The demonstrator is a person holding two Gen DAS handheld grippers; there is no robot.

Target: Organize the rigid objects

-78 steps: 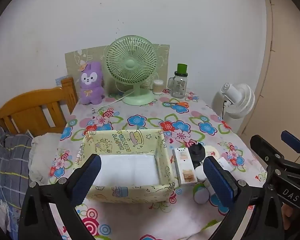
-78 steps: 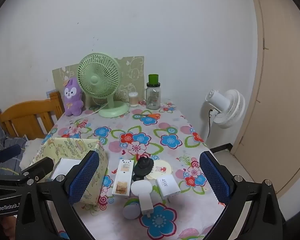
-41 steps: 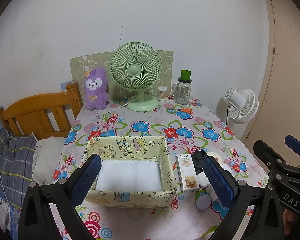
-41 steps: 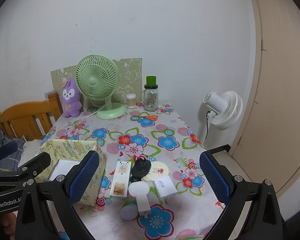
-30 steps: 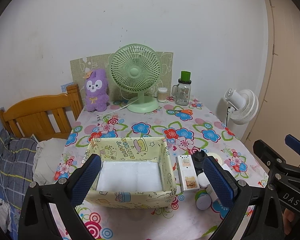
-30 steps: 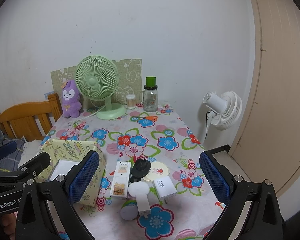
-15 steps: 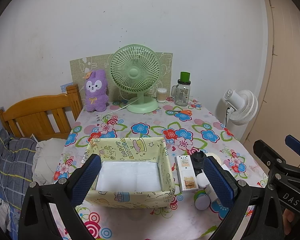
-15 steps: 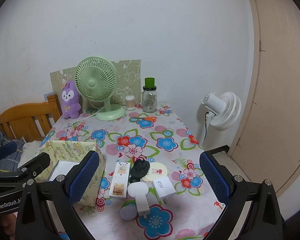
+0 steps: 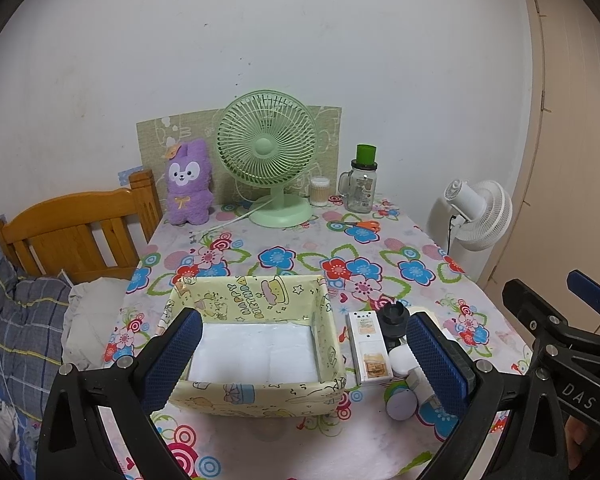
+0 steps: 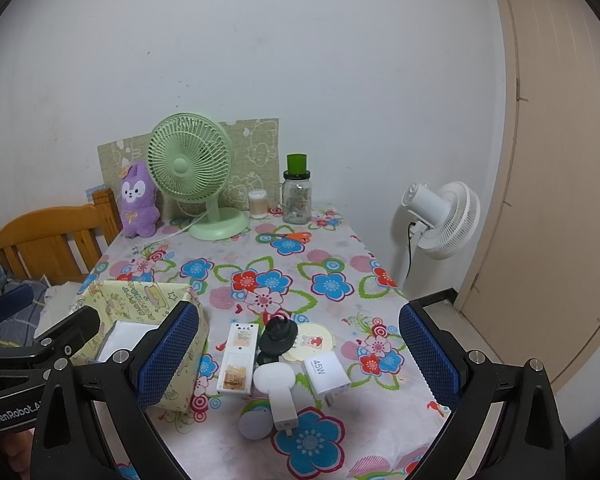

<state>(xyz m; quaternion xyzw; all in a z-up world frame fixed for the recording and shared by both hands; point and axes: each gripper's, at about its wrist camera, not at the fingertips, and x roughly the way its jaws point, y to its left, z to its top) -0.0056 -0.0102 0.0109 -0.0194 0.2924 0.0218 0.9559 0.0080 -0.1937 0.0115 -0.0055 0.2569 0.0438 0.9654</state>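
A yellow cartoon-print box (image 9: 256, 392) with a white bottom sits on the flowered table (image 9: 292, 248); it also shows in the right wrist view (image 10: 140, 292). Right of it lie a white remote (image 10: 238, 358), a black round-headed object (image 10: 278, 338), a round cream disc (image 10: 310, 342), a white 45W charger (image 10: 326, 372), a white plug adapter (image 10: 278, 390) and a small lilac cylinder (image 10: 254, 424). My left gripper (image 9: 304, 352) is open and empty above the box. My right gripper (image 10: 300, 350) is open and empty above the loose items.
At the back stand a green desk fan (image 9: 270, 160), a purple plush rabbit (image 9: 190, 182), a jar of cotton swabs (image 9: 319, 192), a glass jar with green lid (image 9: 362, 184) and orange scissors (image 9: 364, 225). A wooden chair (image 9: 72, 232) is left, a white floor fan (image 9: 480, 216) right.
Both grippers have pulled back and risen a little since 2.6 s ago, so the table looks farther. In the last second almost nothing has moved. Both stay open.
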